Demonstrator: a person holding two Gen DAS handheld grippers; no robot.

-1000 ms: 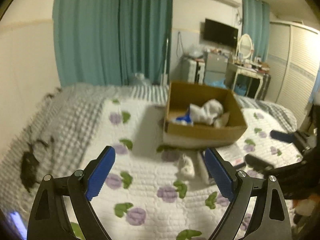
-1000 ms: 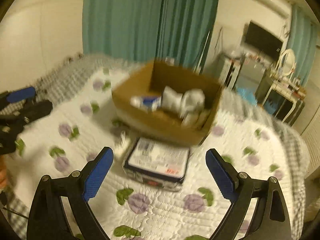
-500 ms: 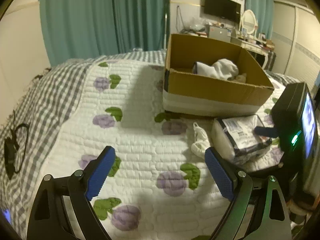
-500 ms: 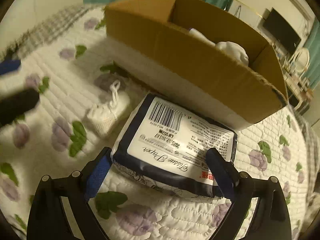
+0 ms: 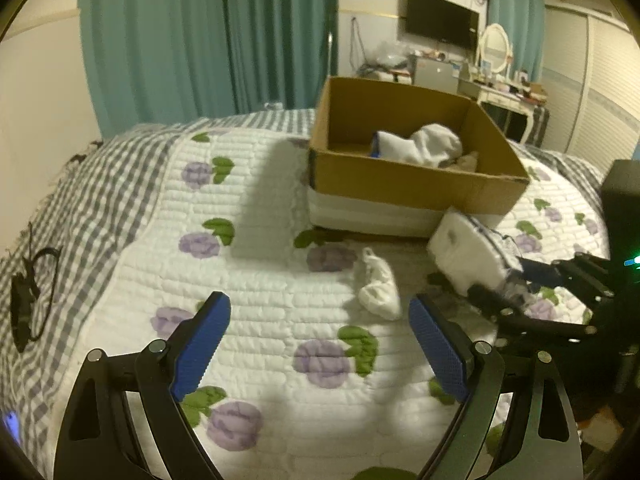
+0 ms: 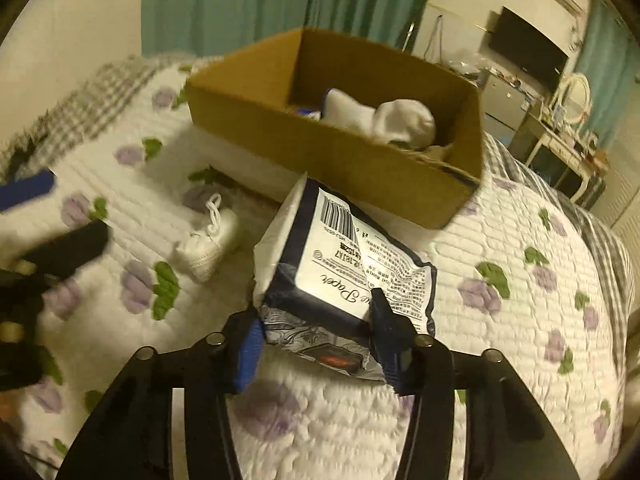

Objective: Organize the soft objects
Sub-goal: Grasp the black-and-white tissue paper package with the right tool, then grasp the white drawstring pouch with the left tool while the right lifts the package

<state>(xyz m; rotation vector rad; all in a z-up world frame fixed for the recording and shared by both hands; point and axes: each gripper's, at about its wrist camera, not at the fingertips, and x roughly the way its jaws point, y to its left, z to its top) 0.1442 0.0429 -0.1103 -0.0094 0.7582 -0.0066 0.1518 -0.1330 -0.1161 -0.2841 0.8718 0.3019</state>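
A cardboard box (image 5: 400,184) stands on the flowered quilt and holds white soft items (image 6: 384,120). Just in front of it lies a pack of tissue paper (image 6: 348,248) with a dark border and a barcode label. My right gripper (image 6: 316,332) has its jaws closing on the pack's near end, and the pads press its crumpled wrapper. The pack tilts up off the quilt (image 5: 464,252). A small white knitted sock (image 5: 378,284) lies left of the pack. My left gripper (image 5: 318,304) hovers open over the quilt, just short of the sock, with nothing between its fingers.
A black cable (image 5: 26,300) lies on the grey checked blanket at the bed's left side. Teal curtains (image 5: 208,40) hang behind the bed. A dressing table (image 5: 504,96) and a wall screen stand at the back right. The right gripper's black body (image 5: 620,208) fills the left view's right edge.
My right gripper came down onto the tissue pack and closed on its near end, and the pack now tilts up. The left gripper sank toward the quilt, still open.
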